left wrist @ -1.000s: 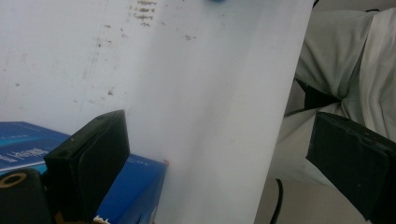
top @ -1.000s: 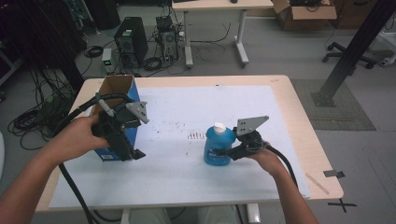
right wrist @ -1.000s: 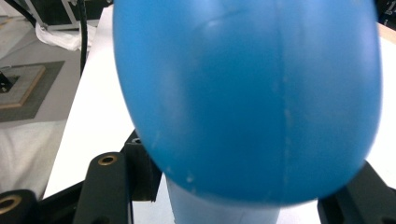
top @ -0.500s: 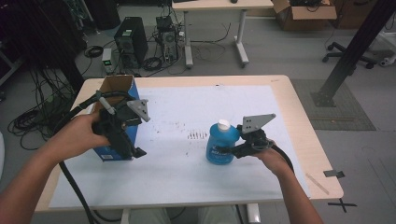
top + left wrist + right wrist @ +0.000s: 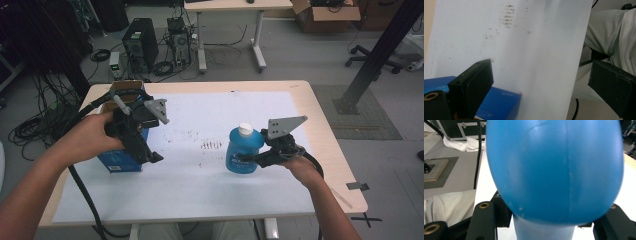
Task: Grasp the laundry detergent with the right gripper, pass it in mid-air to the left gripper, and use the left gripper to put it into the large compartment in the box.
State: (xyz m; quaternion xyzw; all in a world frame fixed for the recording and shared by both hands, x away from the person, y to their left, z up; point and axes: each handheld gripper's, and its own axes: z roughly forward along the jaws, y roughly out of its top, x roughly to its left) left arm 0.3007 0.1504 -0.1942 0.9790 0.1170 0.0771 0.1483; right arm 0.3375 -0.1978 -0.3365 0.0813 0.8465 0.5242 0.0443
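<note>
Right gripper (image 5: 251,161) clamped on the blue plastic bottle with white cap (image 5: 242,152), held upright over the white paper sheet (image 5: 210,185). Left gripper (image 5: 150,157) jaws wide apart, empty, beside the blue cardboard box (image 5: 117,162).

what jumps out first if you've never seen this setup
The bright blue bottle with a white cap, clamped in the right claw at the table's right-centre. Then the blue box at the left edge, with the left claw open beside it.
</note>
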